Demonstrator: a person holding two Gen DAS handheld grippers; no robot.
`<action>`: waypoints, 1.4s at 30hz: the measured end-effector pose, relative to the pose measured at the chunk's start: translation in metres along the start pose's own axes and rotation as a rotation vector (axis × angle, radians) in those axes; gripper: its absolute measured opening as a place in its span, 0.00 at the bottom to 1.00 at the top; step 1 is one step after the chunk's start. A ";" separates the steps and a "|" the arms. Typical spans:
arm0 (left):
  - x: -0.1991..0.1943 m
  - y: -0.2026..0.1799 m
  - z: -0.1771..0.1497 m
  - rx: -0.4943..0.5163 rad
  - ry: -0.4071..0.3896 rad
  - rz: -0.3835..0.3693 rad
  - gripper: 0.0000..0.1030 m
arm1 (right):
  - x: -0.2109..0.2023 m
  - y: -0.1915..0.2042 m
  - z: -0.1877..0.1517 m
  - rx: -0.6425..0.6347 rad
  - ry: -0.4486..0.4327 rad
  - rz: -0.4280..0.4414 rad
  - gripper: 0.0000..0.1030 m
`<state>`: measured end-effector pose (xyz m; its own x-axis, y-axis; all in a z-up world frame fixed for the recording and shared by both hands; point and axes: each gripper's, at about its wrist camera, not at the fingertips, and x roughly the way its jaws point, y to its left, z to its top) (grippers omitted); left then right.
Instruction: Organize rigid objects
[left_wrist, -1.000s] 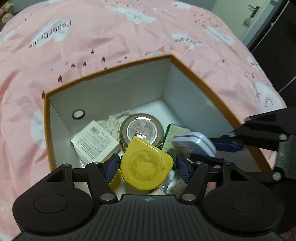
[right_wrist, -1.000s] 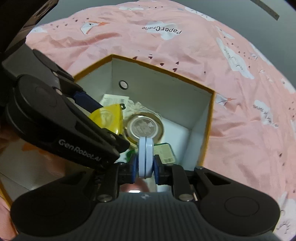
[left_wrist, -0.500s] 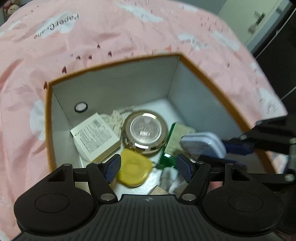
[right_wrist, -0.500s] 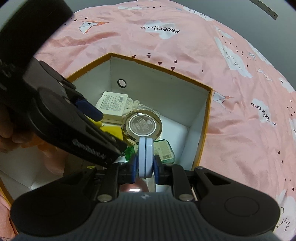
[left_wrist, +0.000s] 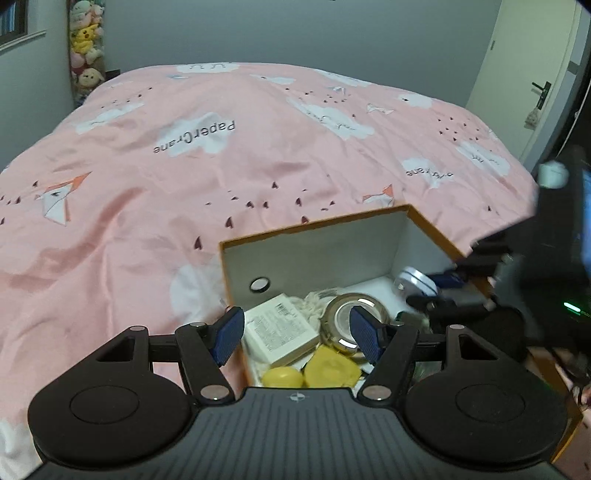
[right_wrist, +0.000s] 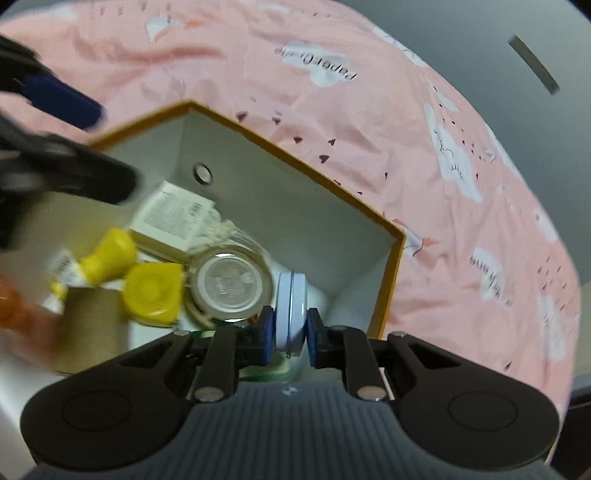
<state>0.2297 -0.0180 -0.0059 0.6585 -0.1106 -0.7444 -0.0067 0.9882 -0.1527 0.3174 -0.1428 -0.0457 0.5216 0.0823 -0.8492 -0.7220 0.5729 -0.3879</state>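
Note:
An orange-rimmed box (left_wrist: 314, 225) (right_wrist: 295, 147) with white inner walls sits on the bed. In it lie a white carton (left_wrist: 280, 328) (right_wrist: 173, 218), a gold-rimmed round tin (left_wrist: 338, 312) (right_wrist: 227, 284), a yellow flat case (left_wrist: 332, 369) (right_wrist: 153, 295) and a yellow-capped tube (right_wrist: 110, 254). My left gripper (left_wrist: 295, 328) hovers over the box's near left part. Its jaws are closing slightly, with nothing between them. My right gripper (right_wrist: 290, 325) is shut on a pale blue round tin (right_wrist: 290, 302) (left_wrist: 415, 278), held on edge low inside the box by its right corner.
The pink printed bed cover (left_wrist: 221, 166) spreads around the box on all far sides. Plush toys (left_wrist: 85, 48) hang in the far left corner and a door (left_wrist: 539, 88) stands at the right. A green item lies under the right gripper, mostly hidden.
The left gripper let go of the yellow case, which now lies in the box, then rose and tilted up toward the bed. The right gripper sank deeper into the box with the blue tin.

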 end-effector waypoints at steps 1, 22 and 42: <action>0.000 0.002 -0.002 -0.005 0.002 0.005 0.75 | 0.007 0.001 0.003 -0.026 0.017 -0.007 0.16; -0.035 0.004 -0.032 -0.127 -0.086 0.022 0.75 | -0.024 0.029 -0.003 -0.169 -0.006 -0.053 0.66; -0.145 -0.019 -0.048 -0.049 -0.519 0.028 0.87 | -0.201 0.033 -0.071 0.404 -0.462 -0.010 0.96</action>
<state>0.0980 -0.0257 0.0739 0.9438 -0.0053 -0.3305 -0.0563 0.9827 -0.1766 0.1566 -0.1980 0.0862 0.7358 0.3683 -0.5684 -0.5338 0.8318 -0.1521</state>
